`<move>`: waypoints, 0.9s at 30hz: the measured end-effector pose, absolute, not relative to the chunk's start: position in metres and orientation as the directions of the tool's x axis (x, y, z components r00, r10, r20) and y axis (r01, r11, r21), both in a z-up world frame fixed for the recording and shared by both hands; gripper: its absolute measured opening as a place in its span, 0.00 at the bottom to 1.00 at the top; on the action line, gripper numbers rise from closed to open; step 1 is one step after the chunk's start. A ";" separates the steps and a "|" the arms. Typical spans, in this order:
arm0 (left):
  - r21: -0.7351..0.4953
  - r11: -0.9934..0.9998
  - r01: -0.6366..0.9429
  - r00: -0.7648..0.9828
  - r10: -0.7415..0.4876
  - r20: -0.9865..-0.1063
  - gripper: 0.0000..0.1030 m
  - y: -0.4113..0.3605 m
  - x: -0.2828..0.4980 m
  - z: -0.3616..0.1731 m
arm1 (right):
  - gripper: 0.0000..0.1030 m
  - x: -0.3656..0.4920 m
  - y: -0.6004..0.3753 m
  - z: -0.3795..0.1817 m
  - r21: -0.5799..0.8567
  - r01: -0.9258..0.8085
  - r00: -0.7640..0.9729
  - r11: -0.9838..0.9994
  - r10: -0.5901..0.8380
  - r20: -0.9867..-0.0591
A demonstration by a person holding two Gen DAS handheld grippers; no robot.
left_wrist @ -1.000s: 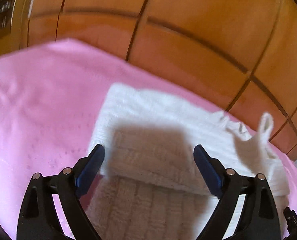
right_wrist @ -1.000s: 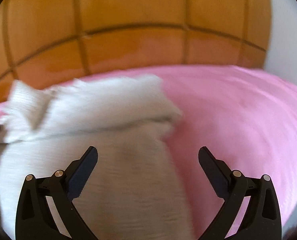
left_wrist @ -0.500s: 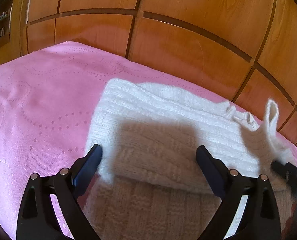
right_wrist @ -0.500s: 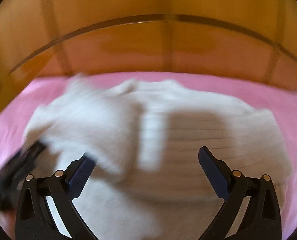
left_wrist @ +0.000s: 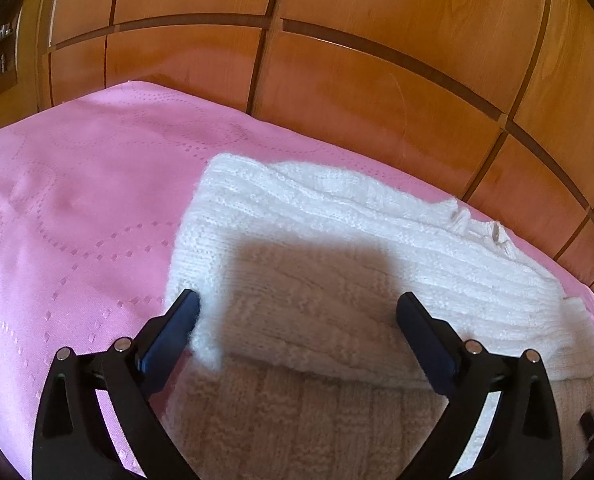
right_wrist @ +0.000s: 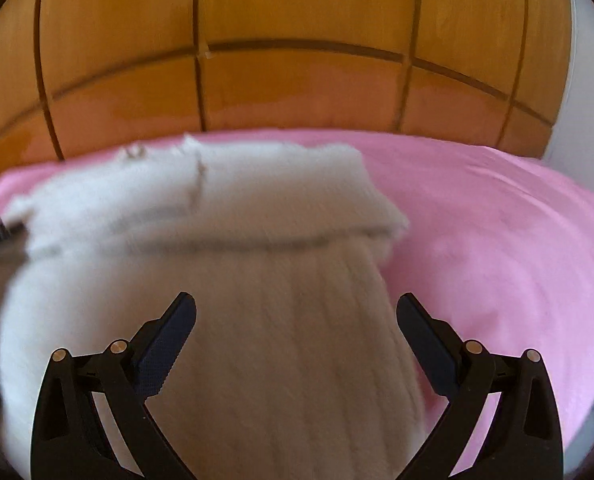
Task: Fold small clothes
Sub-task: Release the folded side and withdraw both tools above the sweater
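Glossy orange-brown wooden panels (left_wrist: 377,92), split by dark grooves into rectangles, fill the background of the left wrist view, with a narrow shelf of small items at the far left edge. Below them a pink bedspread (left_wrist: 77,208) lies smooth and matte, stitched with curving rows of small dashes. On it lies the white knit garment (left_wrist: 337,232), thick and fuzzy with ribbed and cable-like texture, its far part doubled back over the near part so a soft folded edge crosses low in the view. A squarish shadow darkens its middle. The left gripper (left_wrist: 297,312) hovers over the near fold, its black fingers (left_wrist: 173,332) with dark blue pads spread wide and still opening; knit lies between them, the left pad just beside the fuzzy corner, neither pad pressing. Compared with a second ago, the loop of knit that stood up at the right has dropped flat, and the fingers stand farther apart.

From the right wrist view, which is motion-blurred, the same wooden panels (right_wrist: 297,80) curve behind the bedspread (right_wrist: 497,240), with a pale wall at the far right. The garment (right_wrist: 225,208) shows a rounded folded roll lying across a long ribbed panel that runs toward the camera. The right gripper (right_wrist: 297,312) hangs above that panel, fingers (right_wrist: 429,340) released and wide, gripping nothing. Half a second ago this view looked squarely at the garment; now the garment sits left and bare pink fills the right.
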State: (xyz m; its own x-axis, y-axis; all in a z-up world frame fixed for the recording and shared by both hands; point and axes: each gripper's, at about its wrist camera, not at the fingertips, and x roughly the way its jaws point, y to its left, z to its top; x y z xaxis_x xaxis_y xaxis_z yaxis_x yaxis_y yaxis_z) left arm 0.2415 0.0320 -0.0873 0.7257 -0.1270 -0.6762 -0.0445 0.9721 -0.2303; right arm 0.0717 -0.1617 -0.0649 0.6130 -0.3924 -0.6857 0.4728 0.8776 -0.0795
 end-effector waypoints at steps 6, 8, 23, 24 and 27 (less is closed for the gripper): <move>-0.214 0.976 -0.031 0.723 -0.126 -0.680 0.97 0.029 0.236 -0.084 | 0.97 0.069 -0.171 -0.083 -0.006 0.462 0.621 0.887 -0.328 -0.712; -0.219 0.976 -0.013 0.716 -0.143 -0.683 0.97 0.029 0.229 -0.083 | 0.97 0.067 -0.174 -0.083 0.007 0.462 0.633 0.887 -0.324 -0.703; -0.158 0.987 0.021 0.647 -0.134 -0.751 0.98 0.020 0.183 -0.093 | 0.97 0.065 -0.175 -0.082 0.040 0.460 0.657 0.887 -0.310 -0.688; -0.144 0.989 0.020 0.643 -0.123 -0.756 0.98 0.017 0.183 -0.093 | 0.97 0.065 -0.175 -0.082 0.042 0.460 0.658 0.887 -0.308 -0.687; -0.111 0.994 0.017 0.637 -0.097 -0.765 0.98 0.012 0.183 -0.094 | 0.97 0.064 -0.175 -0.082 0.051 0.459 0.662 0.887 -0.303 -0.685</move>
State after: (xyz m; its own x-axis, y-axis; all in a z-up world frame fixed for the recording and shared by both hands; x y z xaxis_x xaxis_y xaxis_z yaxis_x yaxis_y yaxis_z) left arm 0.1835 0.0125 -0.0943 0.6366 -0.0966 -0.7651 0.0170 0.9936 -0.1113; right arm 0.0639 -0.1755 -0.0817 0.6624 -0.3029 -0.6851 0.4588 0.8870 0.0515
